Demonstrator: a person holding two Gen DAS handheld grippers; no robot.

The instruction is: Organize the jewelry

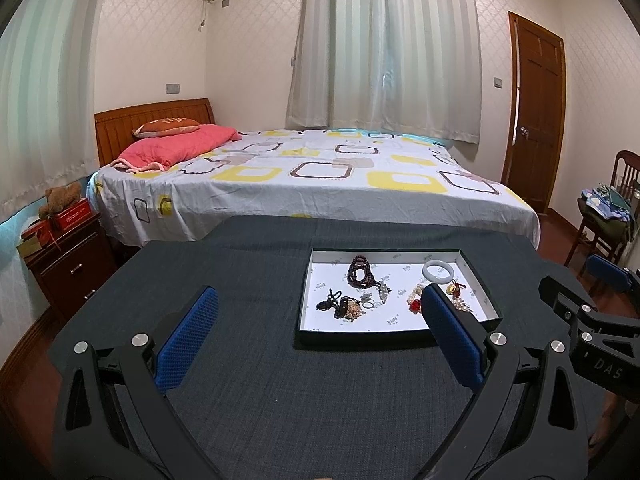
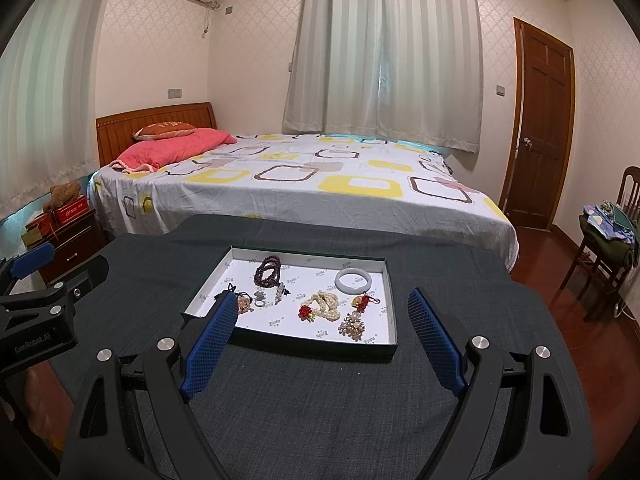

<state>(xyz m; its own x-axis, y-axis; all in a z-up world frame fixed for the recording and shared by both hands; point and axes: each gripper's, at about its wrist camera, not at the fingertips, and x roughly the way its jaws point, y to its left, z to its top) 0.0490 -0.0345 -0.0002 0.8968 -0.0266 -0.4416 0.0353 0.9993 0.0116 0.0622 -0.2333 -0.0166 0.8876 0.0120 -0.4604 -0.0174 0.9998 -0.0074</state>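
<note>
Dark cloth table [image 2: 320,400] under both your tongs, bed [image 1: 320,176] right past far edge. Shallow tray [image 2: 394,322] sits mid-table, jewelry inside: brown bead string [image 2: 267,270], white bangle [image 2: 353,280], pearl strand [image 2: 326,305], brooch [image 2: 353,327]. Your left gripper [image 1: 318,332] spread wide, nothing between pads, hanging over near side of tray. Your right gripper [image 2: 320,332] same, wide and empty, just short of tray's near rim. Bare cloth all round tray, plenty of room.

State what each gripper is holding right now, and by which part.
Nothing is held. The left gripper and the right gripper both hover with jaws wide open over the dark cloth; all the jewelry, including the white bangle, lies in the tray.
</note>
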